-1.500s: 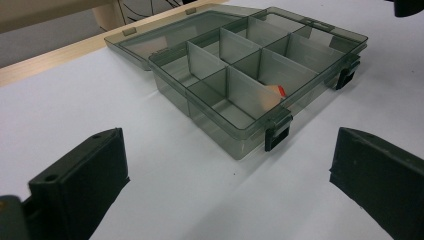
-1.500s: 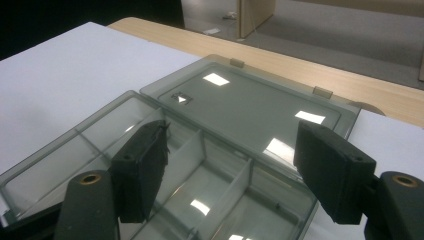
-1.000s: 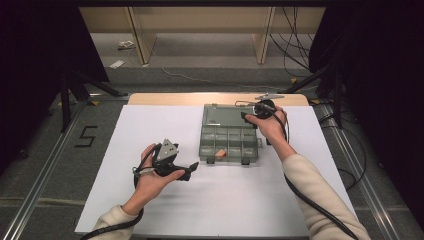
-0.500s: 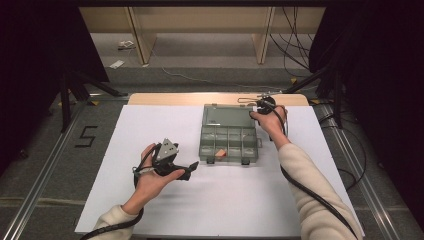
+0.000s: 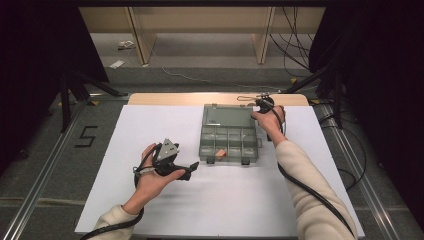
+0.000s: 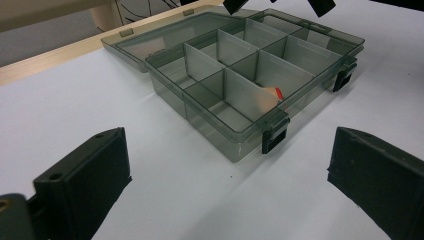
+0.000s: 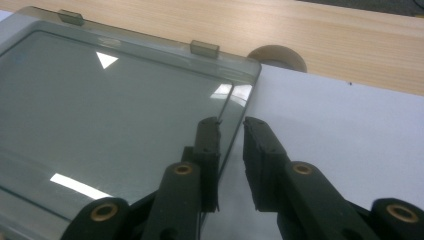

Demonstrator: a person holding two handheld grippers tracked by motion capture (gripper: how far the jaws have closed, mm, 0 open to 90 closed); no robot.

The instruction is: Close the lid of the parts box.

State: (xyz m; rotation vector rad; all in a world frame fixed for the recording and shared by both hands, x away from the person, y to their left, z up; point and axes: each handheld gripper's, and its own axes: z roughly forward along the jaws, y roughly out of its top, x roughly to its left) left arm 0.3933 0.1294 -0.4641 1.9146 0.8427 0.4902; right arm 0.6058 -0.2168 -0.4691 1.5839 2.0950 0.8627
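Straddling the side edge of the open lid [image 7: 115,115], the right claw [image 7: 231,145] has just been closing, and its jaws now stand narrow with the thin rim of the lid between them; one jaw lies over the smoky plastic and the other over the white sheet beside it, and a sliver of gap remains on the outer side, so I cannot tell that the pads press yet. The compartment box [image 5: 229,141] sits near the middle of the bench [image 5: 150,210], its lid folded flat away from the person toward the wooden strip [image 5: 165,98] at the far edge, with the hinge line running across. The relation that matters is this: the lid's free edge lies farthest from the person, the tray lies nearer, so the lid would have to swing up and back toward the person about that hinge. The right claw [image 5: 265,106] is at the lid's far right corner, well placed for that. The left claw [image 5: 186,170] rests spread wide on the sheet just beside the tray's near left corner, pointing at the box and holding nothing. A small orange piece [image 6: 274,95] lies in a front compartment.
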